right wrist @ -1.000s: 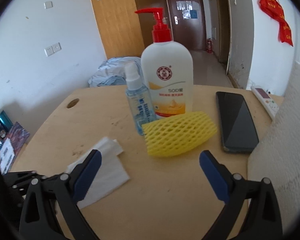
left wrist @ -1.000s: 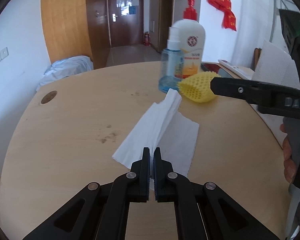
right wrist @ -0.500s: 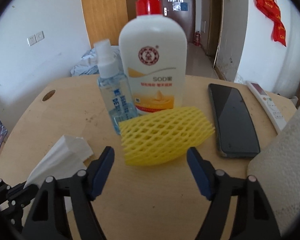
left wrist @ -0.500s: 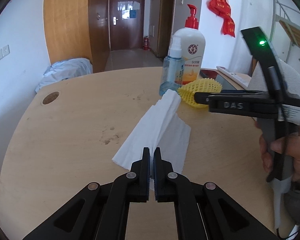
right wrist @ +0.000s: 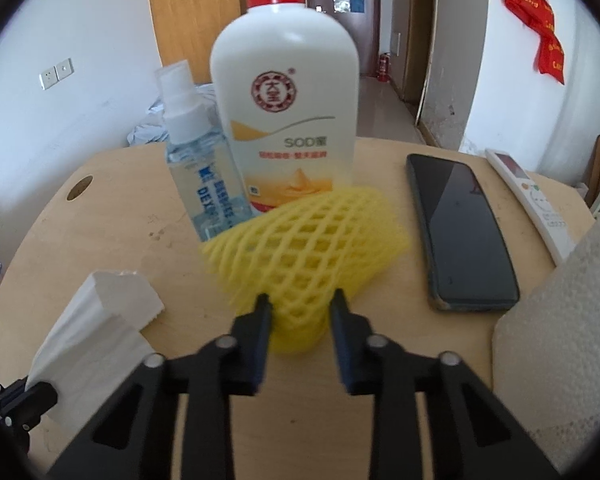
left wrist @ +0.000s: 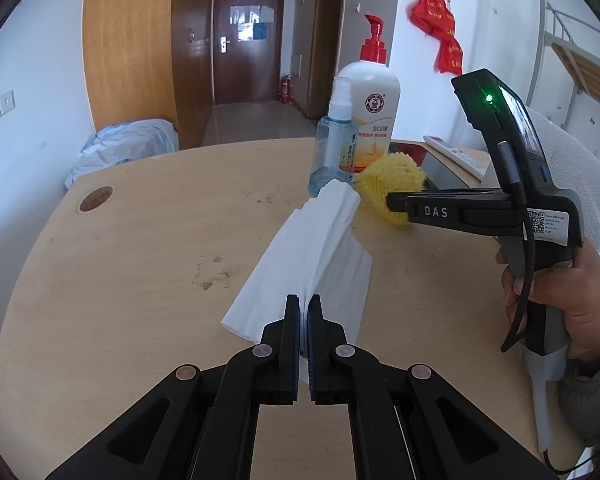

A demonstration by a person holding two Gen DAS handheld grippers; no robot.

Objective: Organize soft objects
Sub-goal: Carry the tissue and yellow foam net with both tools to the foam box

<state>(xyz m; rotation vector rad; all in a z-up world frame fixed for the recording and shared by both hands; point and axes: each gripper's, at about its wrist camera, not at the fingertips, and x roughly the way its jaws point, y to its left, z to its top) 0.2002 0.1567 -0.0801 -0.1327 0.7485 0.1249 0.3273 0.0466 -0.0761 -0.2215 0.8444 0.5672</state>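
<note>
Tissue [left wrist: 312, 264] is clamped by the left tool [left wrist: 303, 308], foam net [right wrist: 304, 248] beside it is squeezed by the right tool [right wrist: 300, 304]; sorting is barely begun.

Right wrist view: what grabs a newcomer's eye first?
The yellow foam net dominates the centre of the right wrist view, its near end squeezed between the fingers of the right gripper. Directly behind it stand the white pump bottle with a red cap and, at its left, the clear blue spray bottle. Lower left, the white tissue stretches to the left gripper, which is shut on it.
</note>
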